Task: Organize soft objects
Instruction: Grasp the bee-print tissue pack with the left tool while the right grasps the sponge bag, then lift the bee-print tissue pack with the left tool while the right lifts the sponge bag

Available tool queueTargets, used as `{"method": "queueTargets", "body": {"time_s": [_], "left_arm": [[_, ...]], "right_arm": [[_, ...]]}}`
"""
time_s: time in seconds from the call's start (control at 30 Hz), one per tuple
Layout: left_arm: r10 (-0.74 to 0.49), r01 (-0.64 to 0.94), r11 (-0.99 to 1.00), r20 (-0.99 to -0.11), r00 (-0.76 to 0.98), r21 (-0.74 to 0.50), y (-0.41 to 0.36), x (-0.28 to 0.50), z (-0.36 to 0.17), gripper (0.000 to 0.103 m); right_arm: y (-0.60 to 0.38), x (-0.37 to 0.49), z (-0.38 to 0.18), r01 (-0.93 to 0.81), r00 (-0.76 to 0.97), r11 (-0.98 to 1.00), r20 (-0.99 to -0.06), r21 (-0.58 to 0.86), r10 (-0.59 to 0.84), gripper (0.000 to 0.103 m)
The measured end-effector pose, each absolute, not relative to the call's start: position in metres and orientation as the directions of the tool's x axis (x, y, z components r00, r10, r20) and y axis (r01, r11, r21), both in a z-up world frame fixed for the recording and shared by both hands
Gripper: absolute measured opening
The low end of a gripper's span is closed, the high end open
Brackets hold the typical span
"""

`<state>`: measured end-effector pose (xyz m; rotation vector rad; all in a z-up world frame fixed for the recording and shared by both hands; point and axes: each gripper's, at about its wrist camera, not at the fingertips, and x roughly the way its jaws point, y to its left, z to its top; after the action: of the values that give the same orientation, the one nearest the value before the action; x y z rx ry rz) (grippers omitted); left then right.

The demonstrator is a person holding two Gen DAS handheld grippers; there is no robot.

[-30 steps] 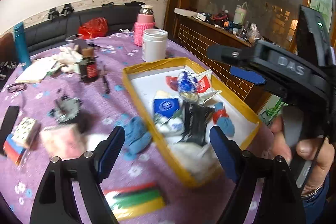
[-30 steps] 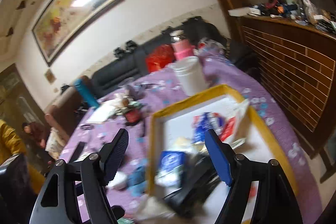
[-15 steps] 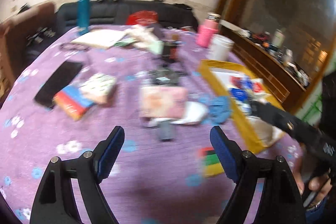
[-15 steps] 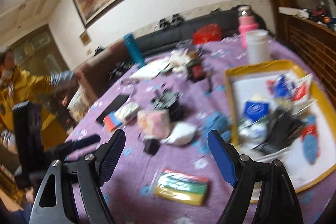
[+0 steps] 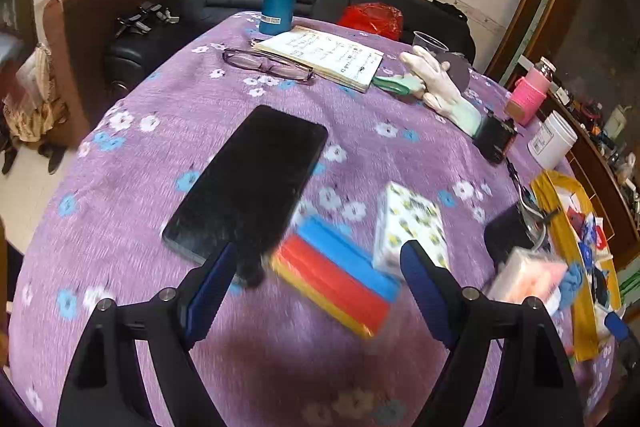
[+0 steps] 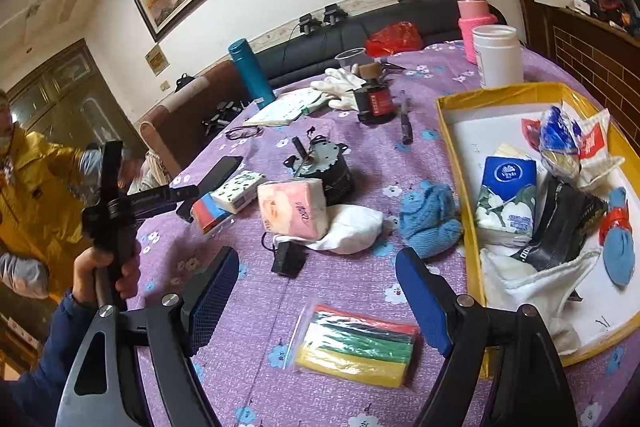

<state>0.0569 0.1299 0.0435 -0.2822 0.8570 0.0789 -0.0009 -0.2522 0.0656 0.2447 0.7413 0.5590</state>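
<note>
Item: left claw (image 5: 316, 275). Jaws spread wide, nothing between them. A second ago it faced the yellow tray; now it has swung out over the far left of the bench (image 5: 168, 107) and hangs above the striped sponge pack (image 5: 334, 281), with the floral tissue pack (image 5: 412, 227) just beside that and the black phone (image 5: 248, 183) touching the pack's near end.

Item: right claw (image 6: 316, 297). Jaws likewise wide, empty. It has pulled back from the tray to a broader view of the bench.

Item: yellow tray (image 6: 456, 155). Holds a blue tissue pack (image 6: 508, 175), black pouch (image 6: 560, 219), white cloth (image 6: 520, 287) and snack wrappers (image 6: 564, 139).

Items loose on the bench: pink tissue pack (image 6: 292, 207) lying on a white cloth (image 6: 352, 227); blue knitted glove (image 6: 430, 219) just beside the tray wall; bagged striped sponges (image 6: 356, 347) near the right claw.

Assessment: the swing suggests the left claw is lining up on the striped sponge pack as the next pickup. Several soft pieces remain outside the tray, so the sorting looks roughly half done. The phone is a hard object lying close against the pack and should be kept out of the grip.
</note>
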Motion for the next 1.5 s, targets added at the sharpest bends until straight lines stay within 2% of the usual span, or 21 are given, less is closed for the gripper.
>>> {"method": "queueTargets", "body": {"time_s": [0.07,0.27,0.47,0.57,0.63,0.7,0.8,0.9,0.97,1.0,1.17,1.27,1.3,1.33,1.37,1.4,1.5], "left_arm": [[-0.038,-0.191,0.957,-0.752,0.658,-0.217,0.134,0.061,0.043,0.083],[-0.128,-0.125,0.954,-0.747,0.652,-0.273,0.128,0.07,0.036,0.083],[-0.19,-0.034,0.963,-0.764,0.617,-0.267,0.103,0.067,0.032,0.083],[-0.235,0.047,0.966,-0.783,0.576,-0.255,0.083,0.06,0.03,0.083],[-0.308,0.157,0.951,-0.788,0.534,-0.265,0.064,0.047,0.031,0.083],[-0.254,0.187,0.966,-0.771,0.584,-0.177,0.051,0.032,0.04,0.083],[-0.181,0.148,0.983,-0.769,0.613,-0.113,0.053,0.034,0.047,0.083],[-0.146,0.032,0.987,-0.8,0.583,-0.157,0.066,0.047,0.043,0.084],[-0.108,-0.002,0.991,-0.799,0.592,-0.136,0.066,0.055,0.04,0.084],[-0.079,-0.012,0.994,-0.794,0.603,-0.108,0.064,0.062,0.039,0.084],[-0.083,0.0,0.995,-0.821,0.565,-0.101,0.053,0.093,0.036,0.084],[-0.042,0.012,0.999,-0.848,0.529,-0.042,0.035,0.111,0.028,0.084],[0.014,-0.001,1.0,-0.853,0.522,0.016,0.027,0.115,0.024,0.084],[0.059,-0.017,0.998,-0.861,0.506,0.058,0.023,0.118,0.018,0.079],[0.074,-0.027,0.997,-0.863,0.499,0.071,0.021,0.12,0.014,0.056],[0.074,-0.033,0.997,-0.869,0.489,0.066,0.02,0.12,0.009,0.051],[0.102,-0.047,0.995,-0.849,0.519,0.09,0.016,0.106,0.01,0.051]], "right_arm": [[-0.254,0.001,0.063,-0.383,0.601,0.832,-0.576,0.402,0.555,0.085],[-0.259,0.002,0.056,-0.366,0.591,0.828,-0.582,0.424,0.559,0.085],[-0.262,0.004,0.055,-0.363,0.59,0.825,-0.579,0.433,0.563,0.085],[-0.262,0.003,0.054,-0.365,0.589,0.823,-0.576,0.435,0.566,0.085],[-0.263,0.002,0.055,-0.368,0.588,0.821,-0.574,0.437,0.569,0.085],[-0.263,0.002,0.056,-0.367,0.592,0.822,-0.572,0.436,0.567,0.085],[-0.266,0.002,0.055,-0.361,0.596,0.822,-0.568,0.441,0.567,0.085],[-0.266,0.004,0.052,-0.357,0.59,0.819,-0.571,0.449,0.571,0.085],[-0.265,0.004,0.049,-0.359,0.588,0.817,-0.57,0.452,0.574,0.085],[-0.265,0.004,0.048,-0.358,0.585,0.817,-0.573,0.453,0.574,0.085],[-0.267,0.007,0.044,-0.352,0.578,0.815,-0.577,0.461,0.576,0.085],[-0.27,0.007,0.043,-0.345,0.585,0.816,-0.574,0.464,0.573,0.085],[-0.272,0.008,0.042,-0.341,0.587,0.816,-0.573,0.467,0.573,0.085],[-0.273,0.009,0.042,-0.337,0.589,0.817,-0.572,0.468,0.571,0.085],[-0.275,0.009,0.042,-0.332,0.592,0.82,-0.574,0.466,0.566,0.085],[-0.276,0.009,0.041,-0.329,0.592,0.822,-0.576,0.465,0.563,0.085],[-0.277,0.009,0.042,-0.341,0.588,0.821,-0.578,0.457,0.566,0.085]]}}
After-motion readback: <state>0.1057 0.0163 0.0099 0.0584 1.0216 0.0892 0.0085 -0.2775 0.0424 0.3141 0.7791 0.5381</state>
